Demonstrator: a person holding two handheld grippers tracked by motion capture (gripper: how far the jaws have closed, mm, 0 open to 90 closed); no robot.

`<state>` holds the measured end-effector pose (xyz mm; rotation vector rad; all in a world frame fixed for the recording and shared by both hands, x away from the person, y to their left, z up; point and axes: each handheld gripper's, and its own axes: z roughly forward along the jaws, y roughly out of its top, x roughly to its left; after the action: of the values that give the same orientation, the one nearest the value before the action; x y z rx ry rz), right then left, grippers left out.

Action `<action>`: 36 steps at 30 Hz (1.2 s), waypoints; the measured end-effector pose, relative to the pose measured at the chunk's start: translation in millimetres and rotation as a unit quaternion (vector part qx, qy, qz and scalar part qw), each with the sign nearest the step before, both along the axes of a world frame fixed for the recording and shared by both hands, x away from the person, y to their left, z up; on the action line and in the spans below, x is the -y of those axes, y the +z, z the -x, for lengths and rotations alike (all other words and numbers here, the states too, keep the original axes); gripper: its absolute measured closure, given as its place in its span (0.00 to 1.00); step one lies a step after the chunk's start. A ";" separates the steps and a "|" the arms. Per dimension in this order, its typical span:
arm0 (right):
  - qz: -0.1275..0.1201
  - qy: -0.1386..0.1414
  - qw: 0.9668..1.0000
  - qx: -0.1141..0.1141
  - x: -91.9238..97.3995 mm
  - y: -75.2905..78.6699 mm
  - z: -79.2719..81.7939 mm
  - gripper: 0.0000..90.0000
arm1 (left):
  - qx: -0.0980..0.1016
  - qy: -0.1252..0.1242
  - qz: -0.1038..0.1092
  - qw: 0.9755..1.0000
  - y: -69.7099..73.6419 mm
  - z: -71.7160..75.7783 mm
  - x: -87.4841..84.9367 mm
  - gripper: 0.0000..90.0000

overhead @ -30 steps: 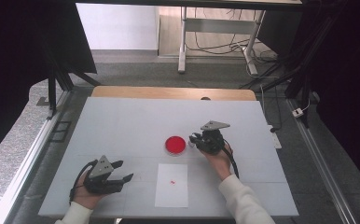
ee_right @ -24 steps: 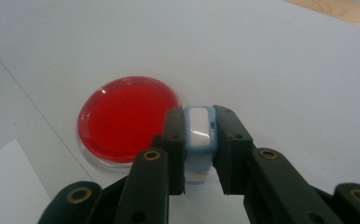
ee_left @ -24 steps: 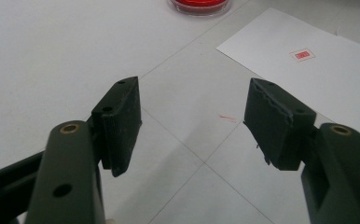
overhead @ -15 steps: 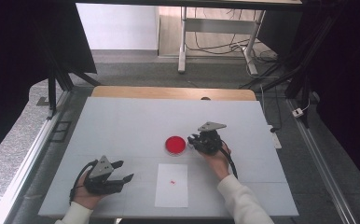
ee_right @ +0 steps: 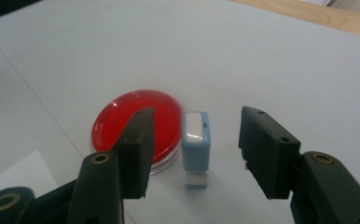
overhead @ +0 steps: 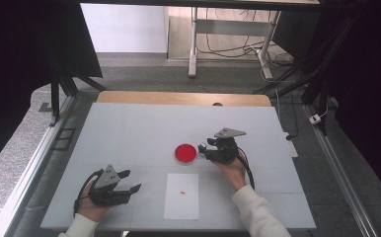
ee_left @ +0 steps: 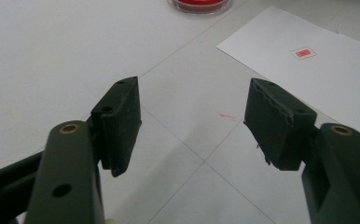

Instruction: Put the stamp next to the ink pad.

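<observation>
Since the earlier frame the right tongs (ee_right: pixel 194 154) have just been opening: their jaws now stand apart with the small blue stamp (ee_right: pixel 196 144) upright between them, neither pad pressing on it. It stands on the worktop (overhead: pixel 129 133) just beside the red ink pad (ee_right: pixel 136 126). The left tongs (ee_left: pixel 192 123) rest near the white sheet (overhead: pixel 182 195), jaws apart and empty; the sheet already bears a small red mark (ee_left: pixel 303 52). To finish the release well, I would draw the right tongs straight back without brushing the stamp, since it looks narrow and easy to tip.
</observation>
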<state>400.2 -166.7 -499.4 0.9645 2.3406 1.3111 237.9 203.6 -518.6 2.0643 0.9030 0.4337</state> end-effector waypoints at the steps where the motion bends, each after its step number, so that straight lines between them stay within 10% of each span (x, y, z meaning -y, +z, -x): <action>1: -0.004 0.001 1.000 0.004 2.1 1.4 1.1 0.48 | 0.000 0.000 0.000 1.000 -0.2 -0.3 -0.1 0.40; 18: -0.017 0.026 0.999 0.041 34.7 16.7 36.3 0.45 | -0.006 0.006 0.002 1.000 -1.5 -1.5 -3.0 0.39; 36: -0.005 -0.010 0.998 0.059 116.4 4.8 98.8 0.45 | -0.010 0.003 -0.003 1.000 -4.4 -3.4 -2.3 0.39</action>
<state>301.5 -283.1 -494.6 0.8858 2.2340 1.3358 241.2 205.8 -523.0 2.0760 0.9216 0.4201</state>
